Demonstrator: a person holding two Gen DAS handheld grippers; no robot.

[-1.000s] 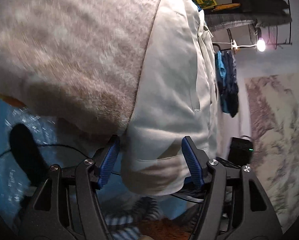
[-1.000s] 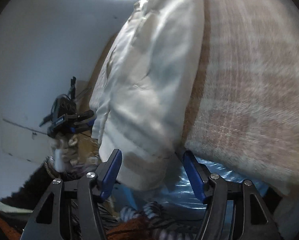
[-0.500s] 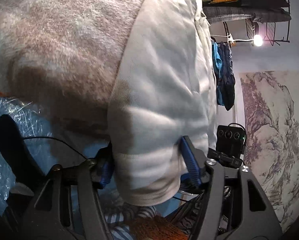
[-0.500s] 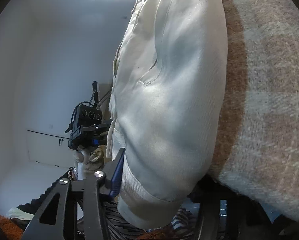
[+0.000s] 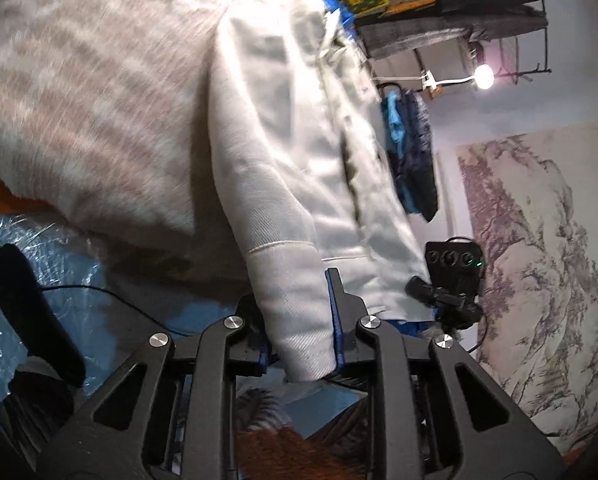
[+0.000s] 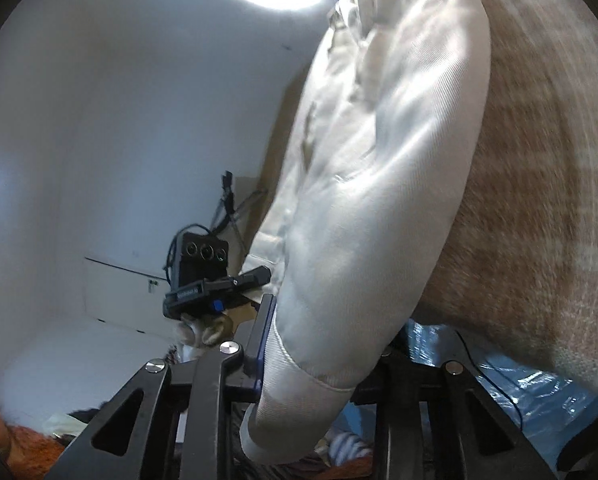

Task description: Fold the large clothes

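An off-white sweatshirt [image 5: 291,140] [image 6: 379,160] lies lengthwise on a fuzzy beige plaid blanket [image 5: 99,100] [image 6: 539,200]. My left gripper [image 5: 297,320] has its jaws closing, and its blue pads press on one ribbed end of the sweatshirt, raised a little off the blanket. My right gripper [image 6: 323,344] is also closing, with the other ribbed end pinched between its pads; its right finger is hidden behind the cloth. Each view shows the other gripper's black camera box [image 5: 453,258] [image 6: 203,256] beside the garment.
Crinkled blue plastic sheet [image 5: 39,248] [image 6: 519,380] lies under the blanket's near edge, with a thin black cable across it. A rack with hanging blue clothes [image 5: 407,160] and a lamp [image 5: 484,77] stands behind. A tree-painted wall hanging [image 5: 539,260] is at the right.
Both grippers went from wide open around the ribbed ends to closed in on them. Both have risen a little, lifting the ends off the blanket.
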